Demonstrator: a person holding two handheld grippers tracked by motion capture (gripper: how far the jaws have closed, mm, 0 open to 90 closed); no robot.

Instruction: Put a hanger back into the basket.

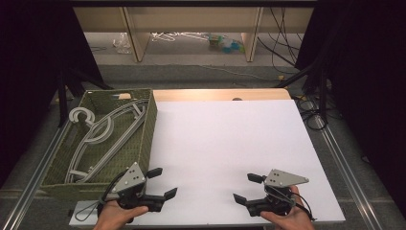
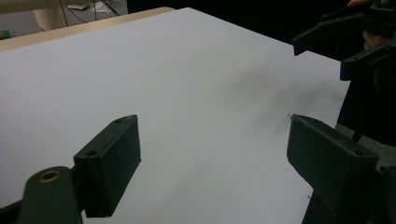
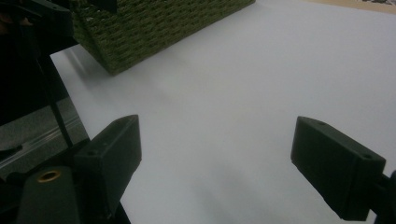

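Holding both claws low over the near edge of the white table (image 1: 230, 143), I keep my left gripper (image 1: 162, 183) just beside the near right corner of the green woven basket (image 1: 146, 143), its jaws spread wide with nothing between them. My right gripper (image 1: 247, 188) sits well apart from it, toward the table's right side, jaws equally wide and empty, pointing across at the left one. The grey hangers (image 1: 105, 134) lie stacked inside the basket, hooks toward its far left corner. In the right gripper view the basket's woven wall (image 3: 154, 28) stands ahead on the white surface.
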